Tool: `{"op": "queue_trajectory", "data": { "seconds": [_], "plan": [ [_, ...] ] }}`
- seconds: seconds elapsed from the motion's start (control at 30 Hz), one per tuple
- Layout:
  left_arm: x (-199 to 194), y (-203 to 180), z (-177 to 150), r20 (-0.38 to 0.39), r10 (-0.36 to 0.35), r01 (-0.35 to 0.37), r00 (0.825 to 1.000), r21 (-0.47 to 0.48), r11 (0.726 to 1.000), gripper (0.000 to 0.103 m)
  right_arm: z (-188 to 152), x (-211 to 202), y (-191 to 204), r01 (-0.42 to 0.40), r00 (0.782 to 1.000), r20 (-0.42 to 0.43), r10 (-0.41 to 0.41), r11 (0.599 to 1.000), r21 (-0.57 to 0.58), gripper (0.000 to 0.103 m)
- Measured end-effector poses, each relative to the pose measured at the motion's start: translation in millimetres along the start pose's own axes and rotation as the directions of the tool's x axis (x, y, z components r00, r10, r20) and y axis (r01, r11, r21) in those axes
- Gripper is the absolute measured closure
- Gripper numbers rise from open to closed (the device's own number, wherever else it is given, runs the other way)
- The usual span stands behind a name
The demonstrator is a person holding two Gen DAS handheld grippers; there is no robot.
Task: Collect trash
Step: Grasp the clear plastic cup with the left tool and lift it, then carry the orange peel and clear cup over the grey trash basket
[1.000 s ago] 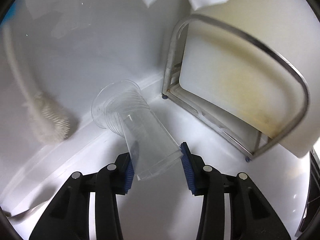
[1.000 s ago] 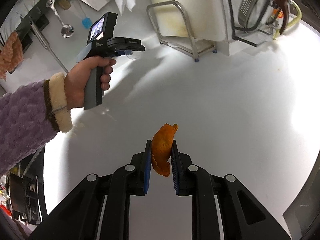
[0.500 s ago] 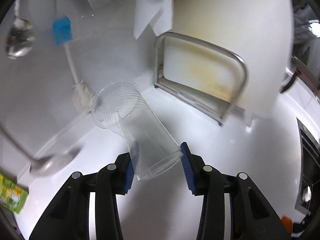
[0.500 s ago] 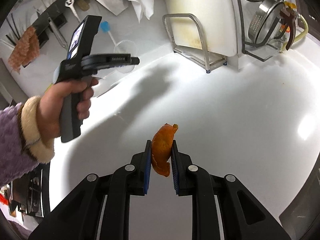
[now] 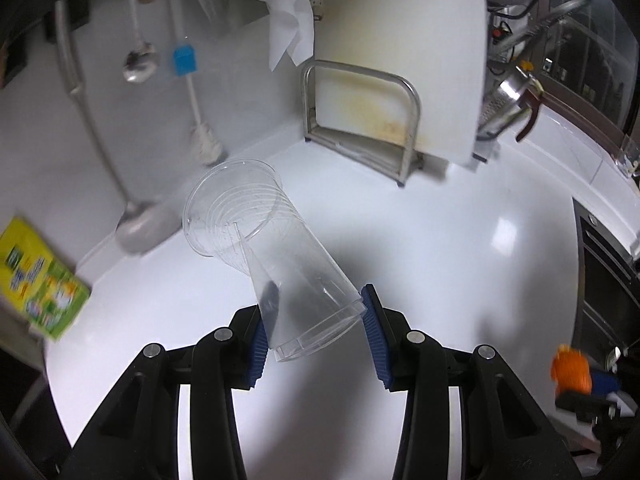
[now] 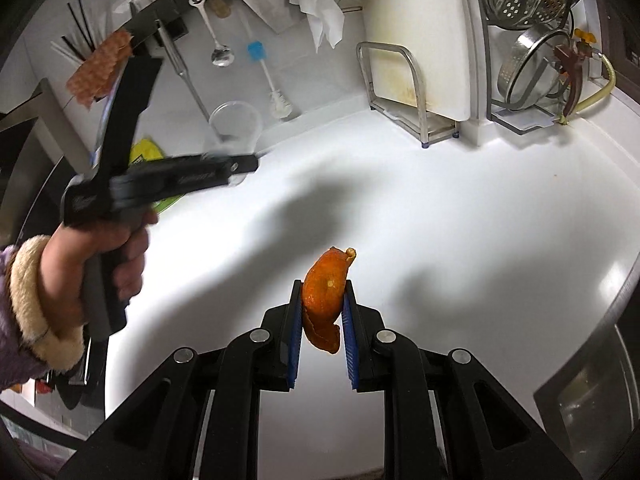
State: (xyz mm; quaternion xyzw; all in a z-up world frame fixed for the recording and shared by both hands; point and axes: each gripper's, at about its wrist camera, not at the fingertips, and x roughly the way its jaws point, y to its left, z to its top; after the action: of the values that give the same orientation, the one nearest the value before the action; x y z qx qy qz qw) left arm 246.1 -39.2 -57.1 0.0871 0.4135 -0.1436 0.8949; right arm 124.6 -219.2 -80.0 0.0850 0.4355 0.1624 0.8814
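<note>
Fingers (image 5: 256, 340) of the left gripper (image 5: 314, 338) are pinching a clear plastic cup (image 5: 272, 256) by its bottom end. In the left wrist view the cup is lying on its side between the blue pads, with its open mouth pointing to the far left. It is hanging up in the air above the white counter (image 5: 460, 264), not resting on it. Far off, a stained cutting board (image 5: 384, 92) is standing in a metal rack (image 5: 408, 120). A spoon (image 5: 138, 64) and a bottle brush (image 5: 196, 100) are hanging on the wall at the far left.

In the right wrist view, the fingers (image 6: 294, 336) of the right gripper (image 6: 322, 336) are squeezing a piece of orange peel (image 6: 324, 300). The peel is standing up between the pads, near the middle of the view, above the counter (image 6: 460, 220). On the left, a hand (image 6: 108, 256) in a fuzzy purple sleeve (image 6: 16, 344) is holding the left gripper (image 6: 224, 170), and the cup (image 6: 232, 128) is showing just past it.

So both pieces of trash look picked up. No bin is showing in either view. What seems to be left is carrying the cup and the peel to a bin and dropping them in. No other trash is showing on the white counter top.
</note>
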Motion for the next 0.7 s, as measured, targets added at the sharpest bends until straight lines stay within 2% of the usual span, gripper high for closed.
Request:
{"op": "queue_trajectory", "data": {
  "seconds": [0.27, 0.7],
  "plan": [
    [-46, -20, -50, -0.01, 0.011, -0.011, 1.0, -0.028, 1.0, 0.062, -24, -29, 3, -0.012, 1.0, -0.016, 0.011, 0.999, -0.036, 0.085],
    [-102, -56, -110, -0.011, 0.036, -0.036, 0.999, -0.018, 0.999, 0.062, -60, -76, 10, -0.02, 1.0, -0.015, 0.019, 0.994, -0.109, 0.085]
  ]
}}
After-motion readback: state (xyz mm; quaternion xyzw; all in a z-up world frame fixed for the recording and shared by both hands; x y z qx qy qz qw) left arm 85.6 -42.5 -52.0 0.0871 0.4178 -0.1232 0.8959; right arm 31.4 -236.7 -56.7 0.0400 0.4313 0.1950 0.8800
